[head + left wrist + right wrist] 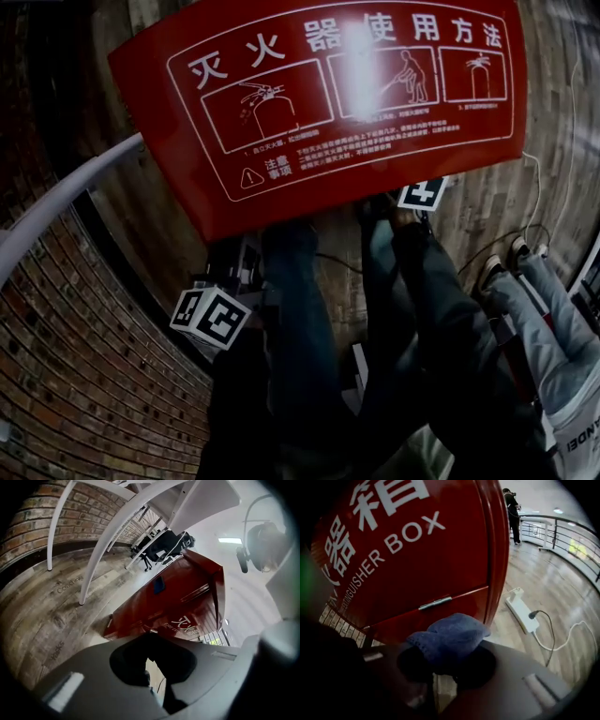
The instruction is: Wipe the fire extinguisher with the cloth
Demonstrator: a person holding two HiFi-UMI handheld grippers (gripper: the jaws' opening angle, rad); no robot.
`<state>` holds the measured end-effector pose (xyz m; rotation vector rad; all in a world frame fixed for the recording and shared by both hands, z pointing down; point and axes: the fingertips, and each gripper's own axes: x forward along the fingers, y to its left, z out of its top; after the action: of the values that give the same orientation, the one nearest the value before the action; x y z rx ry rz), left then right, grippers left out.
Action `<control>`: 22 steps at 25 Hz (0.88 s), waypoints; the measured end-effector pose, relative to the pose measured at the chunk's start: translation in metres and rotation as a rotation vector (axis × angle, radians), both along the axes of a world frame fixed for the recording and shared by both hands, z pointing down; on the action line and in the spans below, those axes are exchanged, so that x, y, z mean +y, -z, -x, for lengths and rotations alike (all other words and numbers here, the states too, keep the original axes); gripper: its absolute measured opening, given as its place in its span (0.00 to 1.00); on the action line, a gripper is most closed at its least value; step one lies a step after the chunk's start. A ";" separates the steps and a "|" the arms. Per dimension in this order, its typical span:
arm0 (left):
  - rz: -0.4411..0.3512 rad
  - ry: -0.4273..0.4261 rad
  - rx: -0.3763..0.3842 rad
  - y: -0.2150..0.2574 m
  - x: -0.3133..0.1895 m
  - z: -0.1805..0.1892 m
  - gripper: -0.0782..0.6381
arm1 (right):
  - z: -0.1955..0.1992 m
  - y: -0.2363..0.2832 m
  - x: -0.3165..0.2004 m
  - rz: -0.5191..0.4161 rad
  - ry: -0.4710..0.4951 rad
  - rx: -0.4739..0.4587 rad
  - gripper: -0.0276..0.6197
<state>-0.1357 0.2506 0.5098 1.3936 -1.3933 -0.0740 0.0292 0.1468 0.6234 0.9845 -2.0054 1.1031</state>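
Observation:
A red fire extinguisher box (328, 103) with white instruction drawings on its lid fills the top of the head view. No extinguisher shows in any view. My right gripper (445, 667) is shut on a blue cloth (450, 641), held just in front of the box's front panel (417, 559), close to its metal latch (435, 603). My left gripper (157, 681) hangs lower with its jaws close together and nothing between them; the box (178, 602) lies ahead of it. In the head view both marker cubes show, the left (211, 317) and the right (422, 194).
A white power strip (522, 613) with a plugged cable lies on the wood floor right of the box. White tubular legs (101, 550), a brick wall (84, 375) and an office chair (164, 545) are on the left. Another person's legs (553, 328) stand at right.

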 end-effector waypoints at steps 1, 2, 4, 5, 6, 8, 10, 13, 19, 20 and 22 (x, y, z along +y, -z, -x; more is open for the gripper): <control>0.010 0.002 0.001 -0.003 0.004 0.000 0.11 | 0.008 0.003 0.004 0.002 0.014 -0.015 0.17; 0.024 0.002 -0.002 -0.006 0.008 0.001 0.11 | 0.017 0.006 0.008 0.004 0.030 -0.031 0.17; 0.055 0.000 -0.007 -0.012 0.017 0.001 0.11 | 0.035 0.011 0.016 0.009 0.062 -0.064 0.17; 0.064 0.000 -0.009 -0.015 0.020 0.001 0.11 | 0.044 0.014 0.020 0.012 0.077 -0.080 0.17; 0.066 0.001 -0.009 -0.017 0.024 0.002 0.11 | 0.053 0.015 0.024 0.016 0.091 -0.095 0.17; 0.070 0.005 -0.009 -0.021 0.029 0.002 0.11 | 0.069 0.018 0.032 0.027 0.114 -0.122 0.17; 0.076 0.008 -0.011 -0.023 0.033 0.004 0.11 | 0.084 0.018 0.040 0.040 0.134 -0.147 0.17; 0.086 0.016 -0.027 -0.022 0.033 0.010 0.11 | 0.107 0.017 0.050 0.064 0.158 -0.181 0.17; 0.047 0.059 -0.032 -0.008 0.025 0.022 0.11 | 0.131 0.043 0.058 0.049 0.201 -0.249 0.17; 0.039 0.061 -0.034 -0.004 0.025 0.024 0.11 | 0.128 0.058 0.056 0.023 0.208 -0.263 0.17; 0.032 0.067 -0.043 0.004 0.026 0.028 0.11 | 0.115 0.095 0.050 -0.039 0.223 -0.296 0.17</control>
<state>-0.1636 0.2764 0.5057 1.3293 -1.4710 -0.0660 -0.0854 0.1968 0.5283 0.6239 -2.3144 1.1414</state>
